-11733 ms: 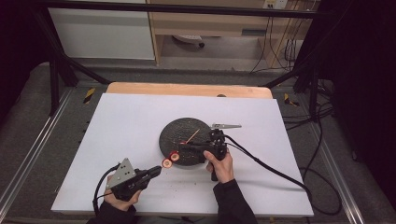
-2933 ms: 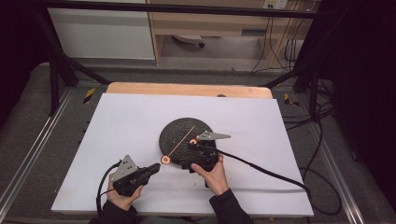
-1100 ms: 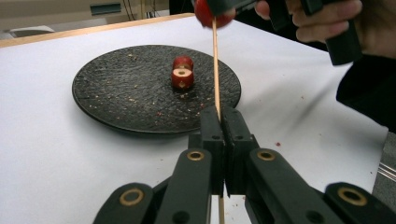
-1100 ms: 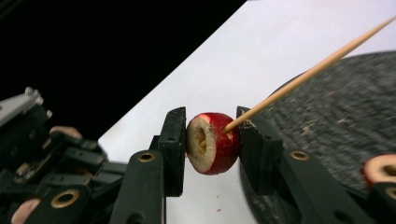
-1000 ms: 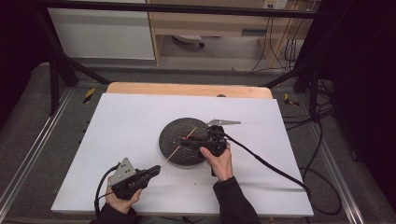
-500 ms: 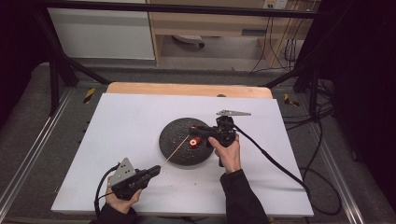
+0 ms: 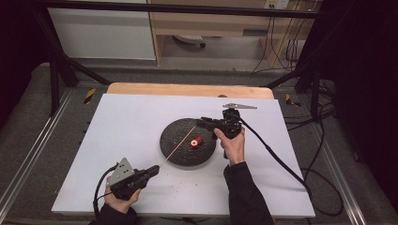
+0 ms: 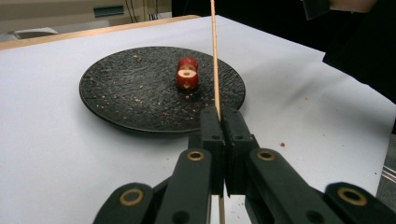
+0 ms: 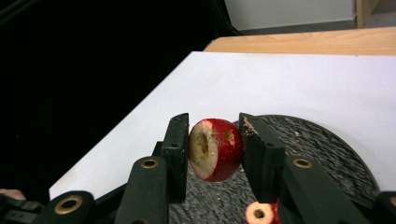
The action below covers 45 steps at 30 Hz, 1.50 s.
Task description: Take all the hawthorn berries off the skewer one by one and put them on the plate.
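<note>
On the white counter (image 7: 141, 122), the black plate (image 7: 176, 150) carries two red fruit pieces (image 7: 196, 141); left tongs (image 8: 220, 122) pinch the skewer (image 8: 214, 56), right tongs (image 9: 212, 144) pinch a third red fruit piece (image 9: 215, 148) above the plate; a slack squeeze could drop it

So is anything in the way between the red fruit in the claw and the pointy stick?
Nothing visible blocks it. The right gripper holds the red fruit piece above the black plate; the skewer, clamped in the left gripper, points over the plate.
</note>
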Motion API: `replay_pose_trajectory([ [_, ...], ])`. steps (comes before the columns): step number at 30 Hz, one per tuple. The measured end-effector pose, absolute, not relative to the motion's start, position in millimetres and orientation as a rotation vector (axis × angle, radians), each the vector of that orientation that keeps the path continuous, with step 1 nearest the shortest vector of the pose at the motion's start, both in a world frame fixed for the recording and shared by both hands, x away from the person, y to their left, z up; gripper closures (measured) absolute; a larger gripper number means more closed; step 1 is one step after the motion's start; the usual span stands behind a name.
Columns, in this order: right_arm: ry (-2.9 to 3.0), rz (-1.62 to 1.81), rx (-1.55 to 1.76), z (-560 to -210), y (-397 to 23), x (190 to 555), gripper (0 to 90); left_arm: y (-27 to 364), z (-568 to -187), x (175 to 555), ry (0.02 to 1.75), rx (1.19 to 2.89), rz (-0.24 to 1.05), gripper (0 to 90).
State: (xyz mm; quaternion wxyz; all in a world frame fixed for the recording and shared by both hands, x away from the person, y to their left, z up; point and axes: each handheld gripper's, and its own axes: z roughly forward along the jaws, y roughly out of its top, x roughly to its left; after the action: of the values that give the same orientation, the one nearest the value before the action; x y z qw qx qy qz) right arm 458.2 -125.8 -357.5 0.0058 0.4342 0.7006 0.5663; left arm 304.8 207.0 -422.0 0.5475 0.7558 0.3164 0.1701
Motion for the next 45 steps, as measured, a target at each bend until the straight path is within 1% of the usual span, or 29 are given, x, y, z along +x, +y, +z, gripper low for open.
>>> replay_pose_trajectory([
  [8, 2.216, 1.701, 1.425, -376.7, -130.0, 465.2, 65.2, 209.3, -421.5, 305.3, 0.766, 1.783, 0.411, 88.4],
  [22, 2.386, 1.586, 1.424, -434.5, -110.5, 442.6, 65.0, 206.3, -424.7, 309.1, 0.78, 1.8, 0.406, 88.4],
  [33, 2.44, 1.514, 1.411, -450.4, -102.2, 435.8, 63.7, 205.4, -425.4, 310.8, 0.786, 1.807, 0.406, 88.4],
  [37, 2.445, 1.492, 1.404, -451.6, -102.1, 435.3, 59.9, 205.7, -425.1, 311.1, 0.787, 1.806, 0.405, 88.4],
  [42, 2.415, 1.51, 1.374, -440.6, -107.7, 431.4, 53.3, 205.7, -424.9, 311.6, 0.79, 1.809, 0.402, 88.4],
  [45, 2.386, 1.507, 1.35, -432.5, -115.1, 427.5, 44.9, 205.5, -424.0, 312.2, 0.796, 1.81, 0.402, 88.4],
])
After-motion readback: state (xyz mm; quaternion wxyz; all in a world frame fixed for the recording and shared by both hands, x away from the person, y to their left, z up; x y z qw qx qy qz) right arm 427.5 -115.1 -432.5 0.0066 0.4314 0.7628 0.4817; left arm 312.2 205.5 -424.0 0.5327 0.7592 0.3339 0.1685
